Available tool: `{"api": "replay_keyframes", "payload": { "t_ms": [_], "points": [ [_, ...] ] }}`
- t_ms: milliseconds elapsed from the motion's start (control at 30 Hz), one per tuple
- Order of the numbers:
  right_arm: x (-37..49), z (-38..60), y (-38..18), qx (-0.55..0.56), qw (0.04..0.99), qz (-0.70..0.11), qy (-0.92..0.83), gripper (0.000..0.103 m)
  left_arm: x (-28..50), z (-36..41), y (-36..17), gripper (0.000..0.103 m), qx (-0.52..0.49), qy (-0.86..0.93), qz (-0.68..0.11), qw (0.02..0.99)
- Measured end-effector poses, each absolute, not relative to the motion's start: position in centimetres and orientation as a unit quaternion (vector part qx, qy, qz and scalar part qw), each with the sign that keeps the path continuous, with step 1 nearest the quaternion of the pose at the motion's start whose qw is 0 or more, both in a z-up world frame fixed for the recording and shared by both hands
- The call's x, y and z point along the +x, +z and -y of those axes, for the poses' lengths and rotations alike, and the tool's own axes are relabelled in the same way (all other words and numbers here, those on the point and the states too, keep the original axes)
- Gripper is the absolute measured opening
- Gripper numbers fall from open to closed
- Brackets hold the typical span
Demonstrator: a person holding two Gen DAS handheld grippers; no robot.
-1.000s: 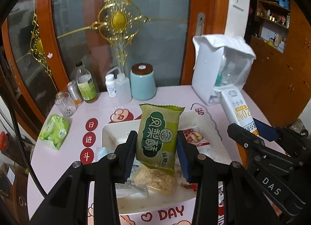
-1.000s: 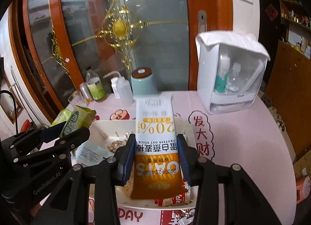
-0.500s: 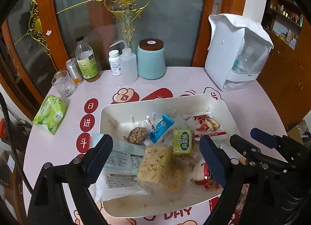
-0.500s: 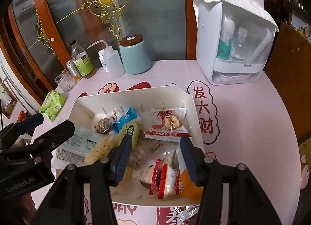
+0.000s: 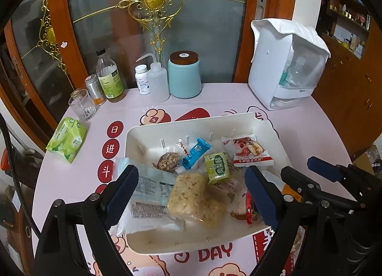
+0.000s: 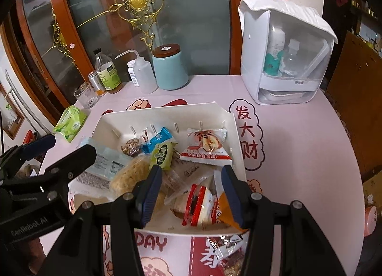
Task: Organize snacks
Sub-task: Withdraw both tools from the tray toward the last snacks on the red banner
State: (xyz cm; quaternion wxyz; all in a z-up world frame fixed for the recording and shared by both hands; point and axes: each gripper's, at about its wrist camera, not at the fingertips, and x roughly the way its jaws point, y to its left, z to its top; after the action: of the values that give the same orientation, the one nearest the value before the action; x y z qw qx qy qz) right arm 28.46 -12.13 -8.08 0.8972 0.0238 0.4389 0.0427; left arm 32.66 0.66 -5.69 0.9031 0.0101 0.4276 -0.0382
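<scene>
Most snacks now lie in the white tray (image 5: pixel 133 132), both our grippers empty.
We hold the left gripper (image 5: pixel 191 194) wide open and the right gripper (image 6: pixel 188 190) partly open above the heap; one packet (image 6: pixel 229 252) lies on the tablecloth (image 6: pixel 298 156) just outside the tray's near rim, so we judge a little sorting remains.

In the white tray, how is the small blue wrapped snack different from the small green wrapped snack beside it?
The small blue wrapped snack is long and narrow, while the small green wrapped snack is squarer and wider. The blue one lies diagonally, nearer the back wall of the white plastic tray; the green one lies closer to the middle, on top of other packets. The green one bears a round white emblem; the blue one a small pale mark. Both are sealed and lie flat.
</scene>
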Motion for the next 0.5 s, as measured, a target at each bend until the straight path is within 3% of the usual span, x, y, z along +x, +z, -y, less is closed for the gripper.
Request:
{"api": "replay_keyframes", "payload": {
  "t_ms": [500],
  "points": [
    [19.3,16.0,-4.2,0.021,0.918,-0.394,0.033,0.053,25.0,2.0,-1.2,0.09,0.017,-0.041,-0.392,0.919]
  ]
}}
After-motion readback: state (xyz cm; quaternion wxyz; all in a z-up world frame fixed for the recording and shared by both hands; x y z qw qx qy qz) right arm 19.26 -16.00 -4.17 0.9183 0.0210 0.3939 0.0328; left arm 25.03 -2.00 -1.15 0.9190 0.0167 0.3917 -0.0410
